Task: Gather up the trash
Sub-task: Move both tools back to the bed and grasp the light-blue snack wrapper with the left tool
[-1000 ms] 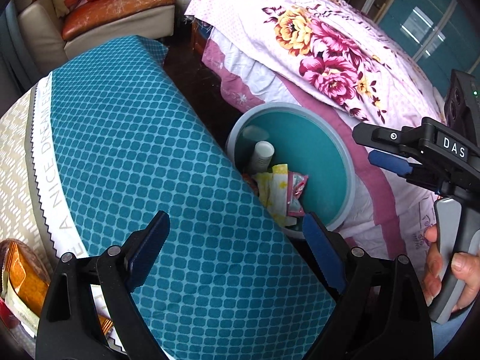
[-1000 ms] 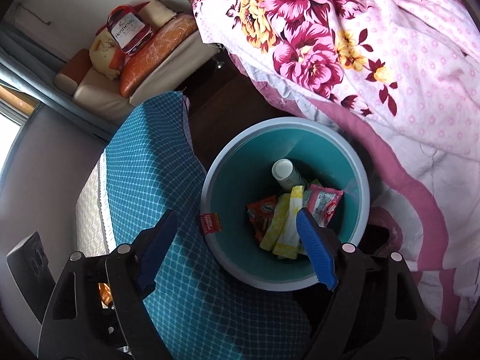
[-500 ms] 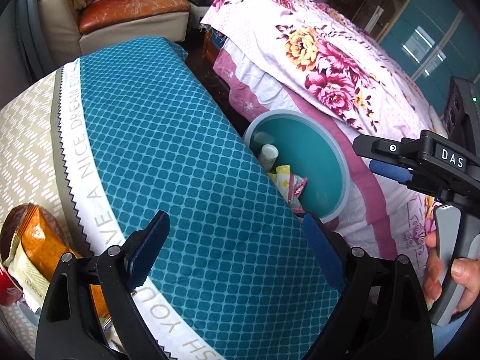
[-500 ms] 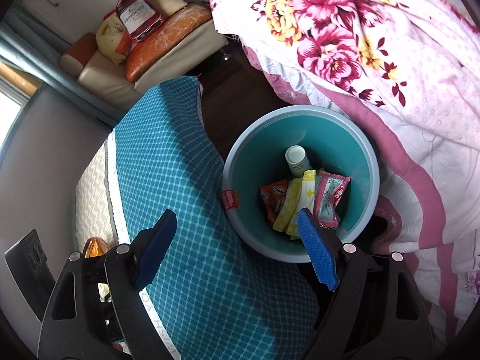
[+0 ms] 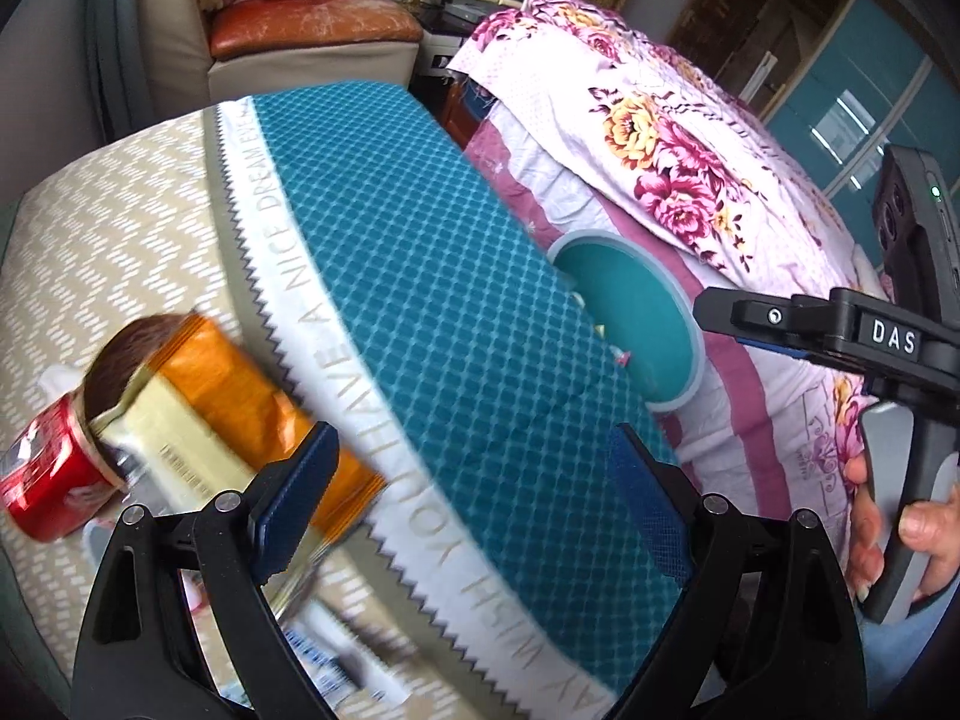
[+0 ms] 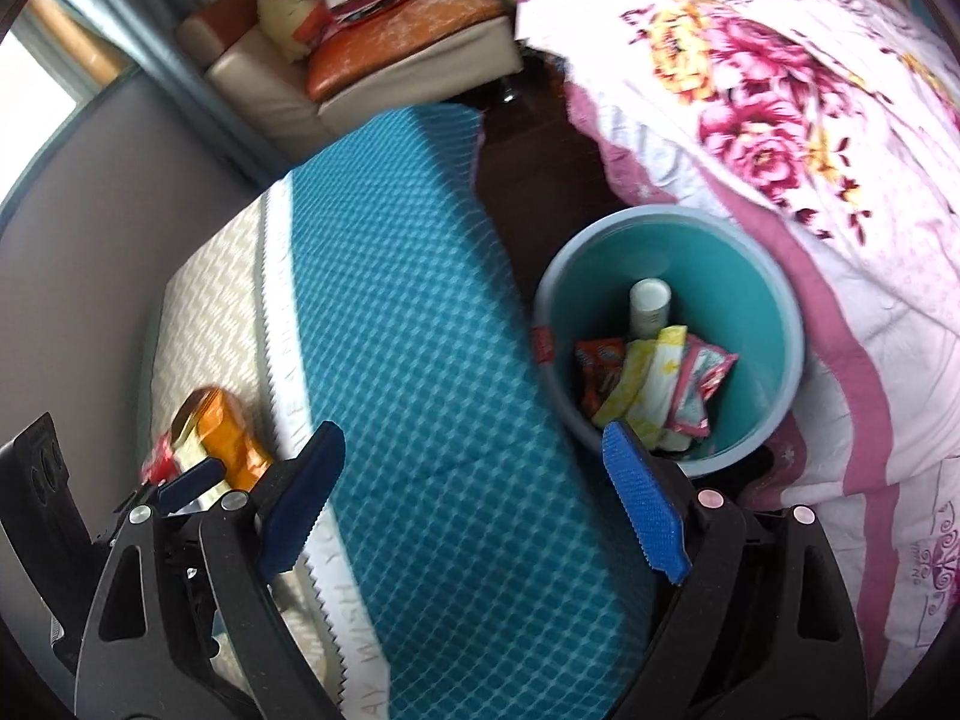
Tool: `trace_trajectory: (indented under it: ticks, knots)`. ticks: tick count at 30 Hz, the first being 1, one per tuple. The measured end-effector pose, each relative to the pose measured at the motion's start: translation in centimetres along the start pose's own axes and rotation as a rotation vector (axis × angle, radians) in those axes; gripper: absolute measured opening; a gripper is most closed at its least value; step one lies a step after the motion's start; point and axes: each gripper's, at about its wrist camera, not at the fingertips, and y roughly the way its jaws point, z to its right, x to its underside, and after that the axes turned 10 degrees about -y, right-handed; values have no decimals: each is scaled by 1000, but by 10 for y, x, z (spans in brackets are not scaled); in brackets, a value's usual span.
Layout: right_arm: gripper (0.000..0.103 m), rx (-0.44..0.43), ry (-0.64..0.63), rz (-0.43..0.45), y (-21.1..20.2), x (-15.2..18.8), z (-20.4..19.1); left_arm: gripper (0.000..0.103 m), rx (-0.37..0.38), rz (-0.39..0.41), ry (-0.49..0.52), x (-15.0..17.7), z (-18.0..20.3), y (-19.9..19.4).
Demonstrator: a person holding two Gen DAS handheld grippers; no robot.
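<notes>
round teal bin (image 6: 771,324) beside the quilted surface (image 6: 432,360) holds crinkled wrappers (image 6: 660,384); a glossy orange packet (image 5: 240,414) and red can (image 5: 45,480) lie on the surface. left tongs (image 5: 474,498) spread empty; right tongs (image 6: 474,492) opening, empty.

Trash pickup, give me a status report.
Left gripper open, empty. Right gripper opening, empty. Orange packet, red can uncollected on table. Bin path unobstructed.
</notes>
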Motion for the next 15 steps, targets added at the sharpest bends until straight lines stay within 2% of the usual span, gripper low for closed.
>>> trace_trajectory:
  ticks: [6,15]
  knots:
    - [84,-50,-89,-78,18,14,-46,91,-42,-21,47,31,-43,-24]
    - [84,-108,-147,-140,33,35,-86,91,-89,-146,144,80,-94,-36]
